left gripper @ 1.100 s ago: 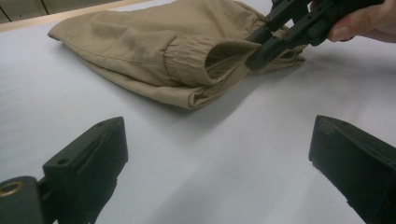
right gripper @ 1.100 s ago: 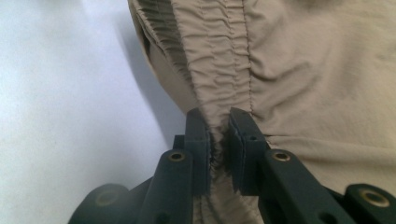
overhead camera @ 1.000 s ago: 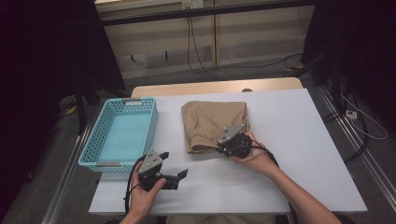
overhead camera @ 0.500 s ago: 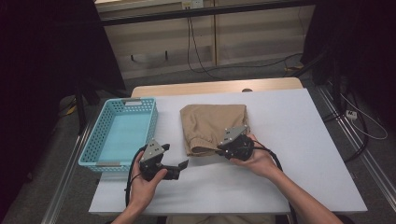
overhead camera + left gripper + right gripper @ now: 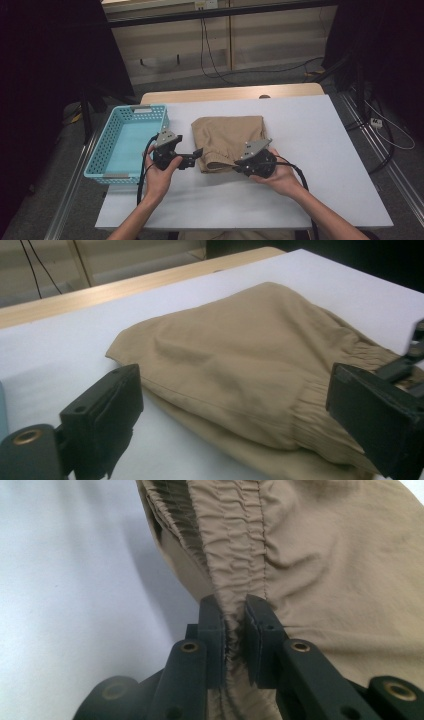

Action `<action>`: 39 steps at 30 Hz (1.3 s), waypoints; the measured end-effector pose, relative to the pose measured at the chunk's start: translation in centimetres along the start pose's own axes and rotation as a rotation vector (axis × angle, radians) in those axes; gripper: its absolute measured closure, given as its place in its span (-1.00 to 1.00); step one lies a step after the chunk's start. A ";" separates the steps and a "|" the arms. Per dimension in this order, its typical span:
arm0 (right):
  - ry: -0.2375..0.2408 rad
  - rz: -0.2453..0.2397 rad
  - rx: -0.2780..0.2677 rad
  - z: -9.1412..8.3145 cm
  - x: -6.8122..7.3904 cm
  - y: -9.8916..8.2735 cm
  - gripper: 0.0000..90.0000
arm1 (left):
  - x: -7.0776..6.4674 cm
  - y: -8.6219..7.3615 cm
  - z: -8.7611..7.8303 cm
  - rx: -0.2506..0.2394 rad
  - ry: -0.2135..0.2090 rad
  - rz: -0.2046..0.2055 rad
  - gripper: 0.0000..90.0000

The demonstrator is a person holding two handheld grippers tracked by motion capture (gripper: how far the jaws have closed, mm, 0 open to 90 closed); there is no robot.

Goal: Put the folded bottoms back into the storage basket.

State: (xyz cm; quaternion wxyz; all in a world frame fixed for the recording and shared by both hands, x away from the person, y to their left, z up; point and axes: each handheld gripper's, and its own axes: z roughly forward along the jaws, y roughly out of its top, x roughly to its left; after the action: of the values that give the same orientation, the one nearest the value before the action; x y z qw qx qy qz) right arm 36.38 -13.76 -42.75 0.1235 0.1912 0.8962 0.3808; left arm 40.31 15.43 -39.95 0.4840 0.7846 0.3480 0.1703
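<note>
At centre frame, the right gripper (image 5: pixel 234 630) pinched the folded tan shorts (image 5: pixel 230 140) by the waistband; the left gripper (image 5: pixel 235 425), jaws spread, neared them. The blue basket (image 5: pixel 102 172) at left waited, seemingly next.

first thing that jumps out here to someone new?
The folded tan garment in the middle of the white table, with the right gripper shut on its elastic waistband at the near edge. The left gripper sits at the garment's left side, jaws wide open toward it. A light blue basket stands at the table's left edge.
</note>
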 end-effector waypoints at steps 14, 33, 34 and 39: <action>0.026 0.003 0.006 -1.0 1.9 -0.1 0.76 | 2.1 1.3 4.4 0.048 0.008 -0.045 -0.79; 0.059 0.014 -0.009 -1.4 3.3 -0.7 0.76 | 5.5 1.8 9.7 0.114 0.036 -0.130 -0.67; 0.061 0.015 -0.009 -1.4 3.3 -0.7 0.76 | 5.5 1.6 10.0 0.123 0.040 -0.120 -0.67; 0.061 0.007 -0.001 -1.2 3.4 -0.8 0.76 | 6.3 0.7 11.1 0.146 0.044 -0.162 -0.43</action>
State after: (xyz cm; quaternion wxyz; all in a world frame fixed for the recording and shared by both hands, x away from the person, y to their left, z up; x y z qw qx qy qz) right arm 32.72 -13.52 -42.81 0.0948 0.1827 0.8988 0.3871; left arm 51.69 12.53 -45.03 0.4300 0.7832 0.4322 0.1221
